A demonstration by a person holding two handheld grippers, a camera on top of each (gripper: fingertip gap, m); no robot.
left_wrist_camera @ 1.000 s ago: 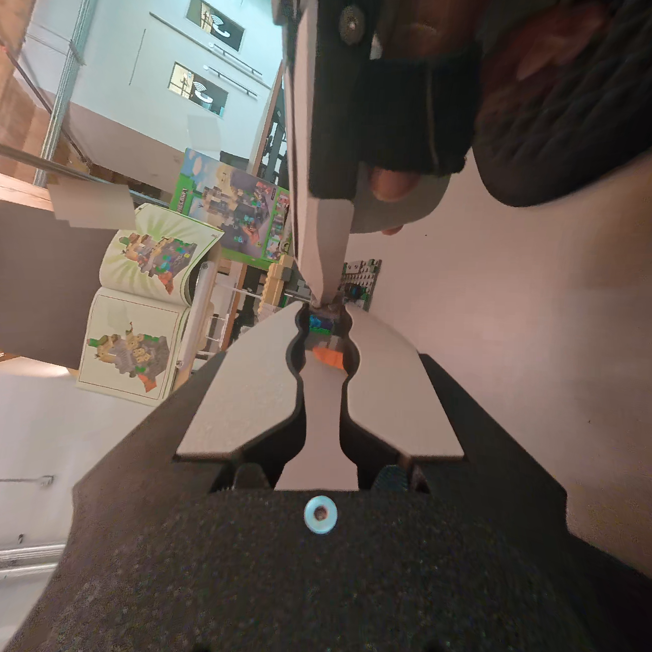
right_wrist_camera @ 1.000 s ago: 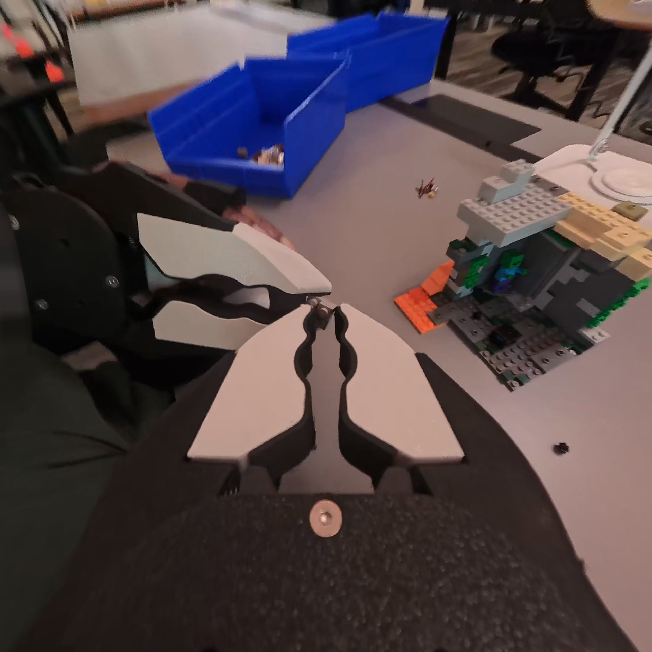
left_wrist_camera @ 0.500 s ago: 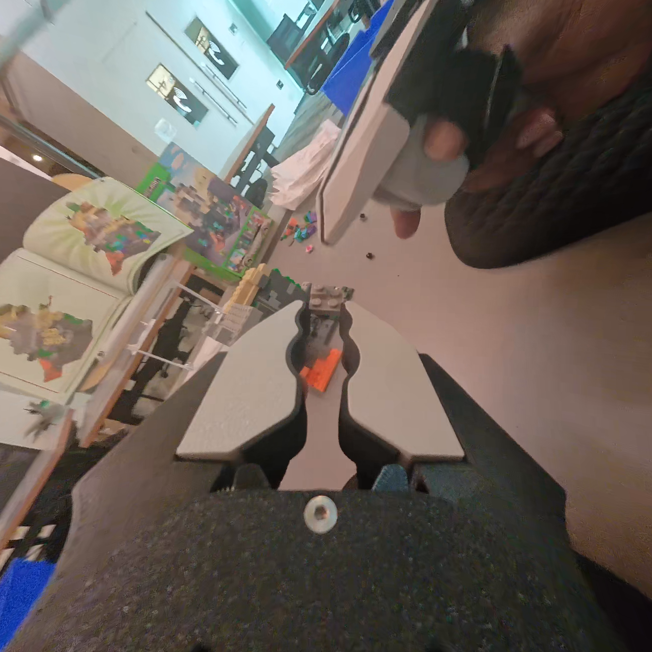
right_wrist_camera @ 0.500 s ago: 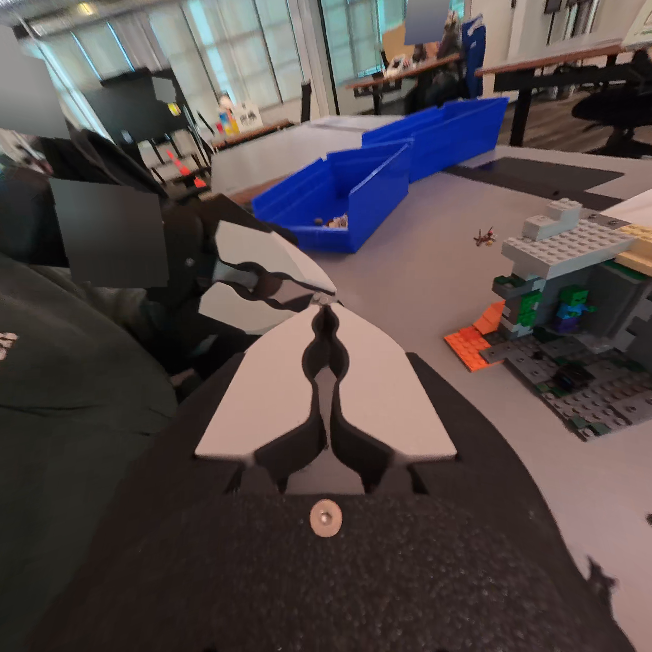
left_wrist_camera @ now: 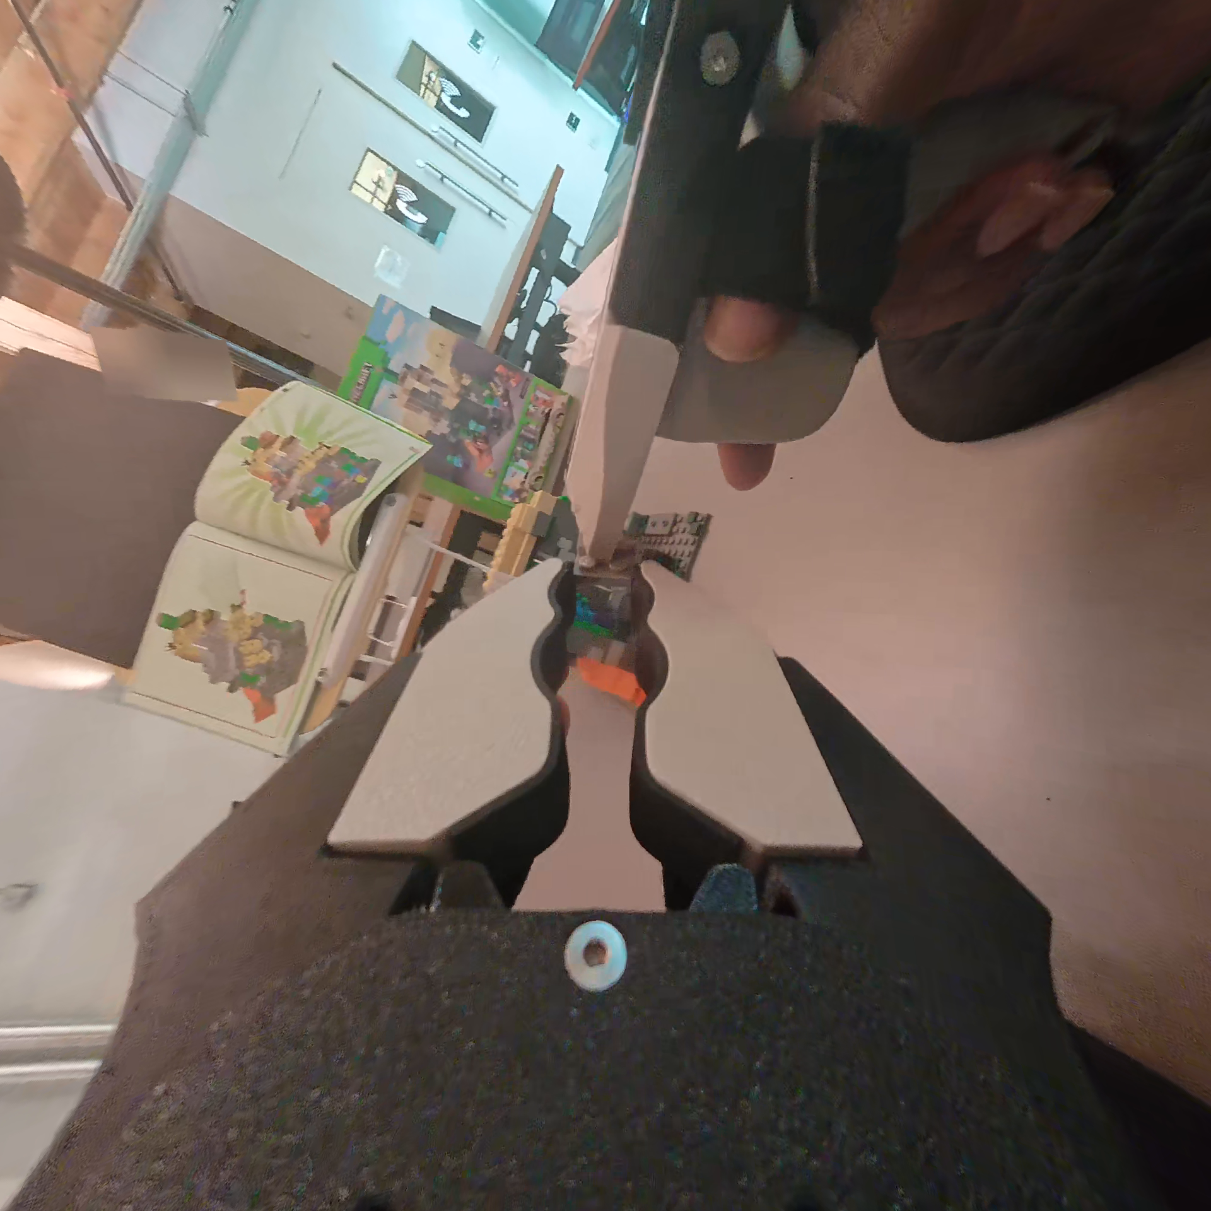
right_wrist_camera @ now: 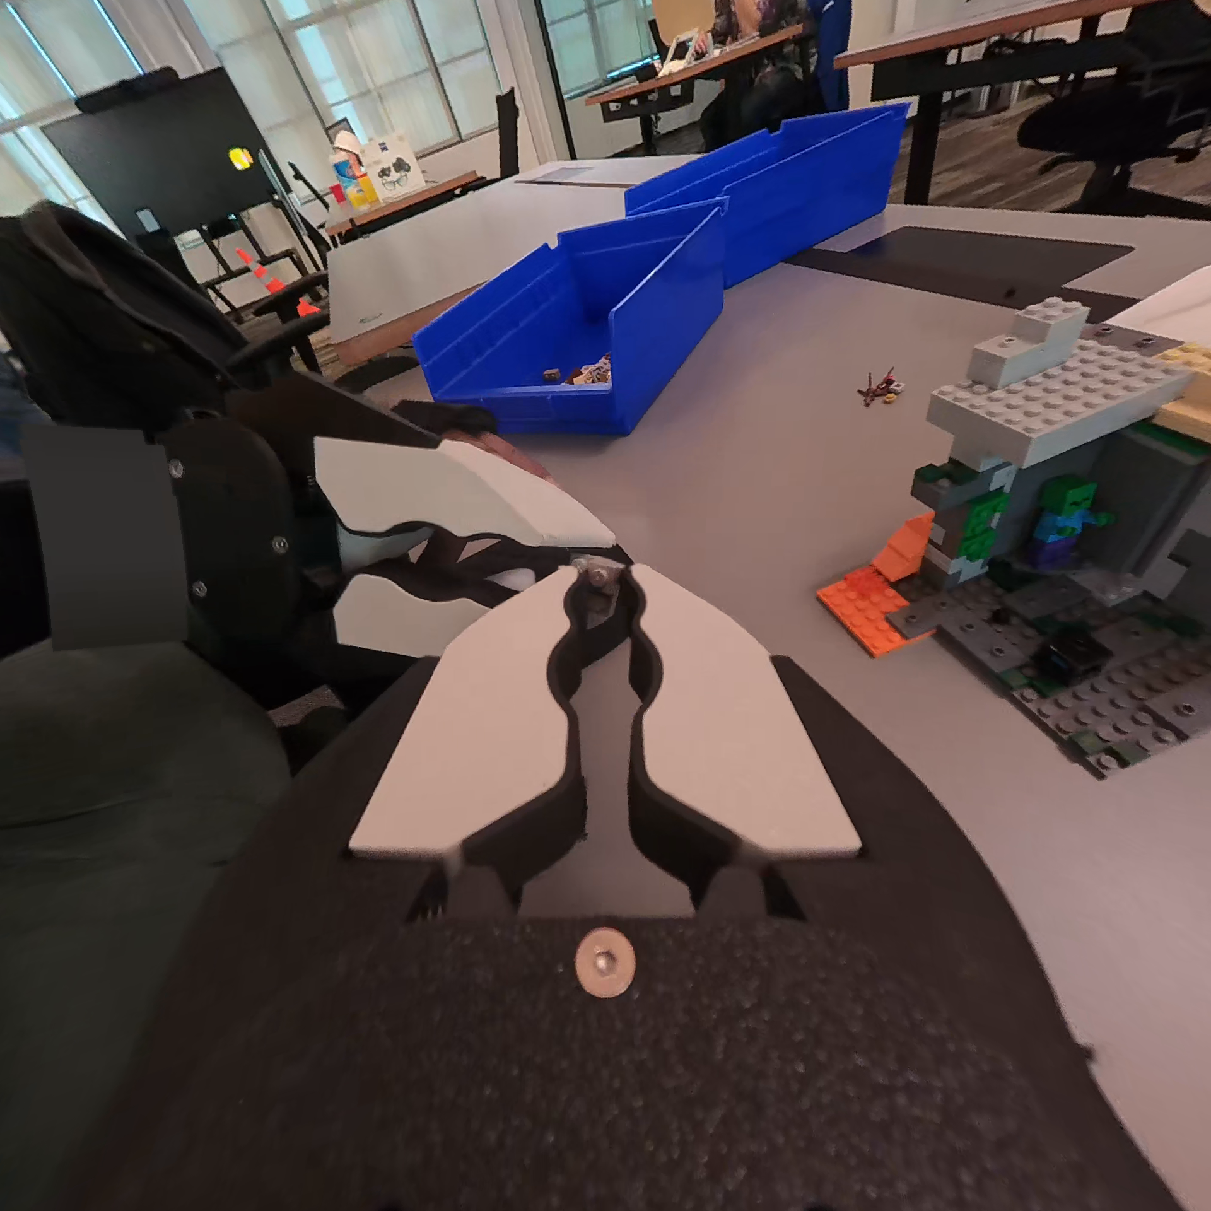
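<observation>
**Two tips meet again on one small piece**

- Left hand-held gripper (left_wrist_camera: 599,571): jaws nearly closed, pinching a small grey brick (left_wrist_camera: 604,576) at the very tips, held up off the counter (right_wrist_camera: 753,472).
- Half a second ago the right hand-held gripper (right_wrist_camera: 603,575) was lifted clear, up and away with its jaws almost together and empty. It has now come back down. Its tips sit on the same grey brick, opened only a sliver.
- Whether the right one truly pinches the brick or merely touches it, I cannot tell. The left wrist view shows it edge-on, and the brick is tiny.
- The brick's exact shape is unclear. One stud shows in the right wrist view.
- Brick model (right_wrist_camera: 1048,524), grey with an orange corner, stands at the right of that view, well apart from the tips and cut off at the frame edge.
- Blue bins (right_wrist_camera: 576,341) are behind, with a few loose bits inside.
- Open booklet (left_wrist_camera: 275,563) is at left in the left wrist view.
</observation>
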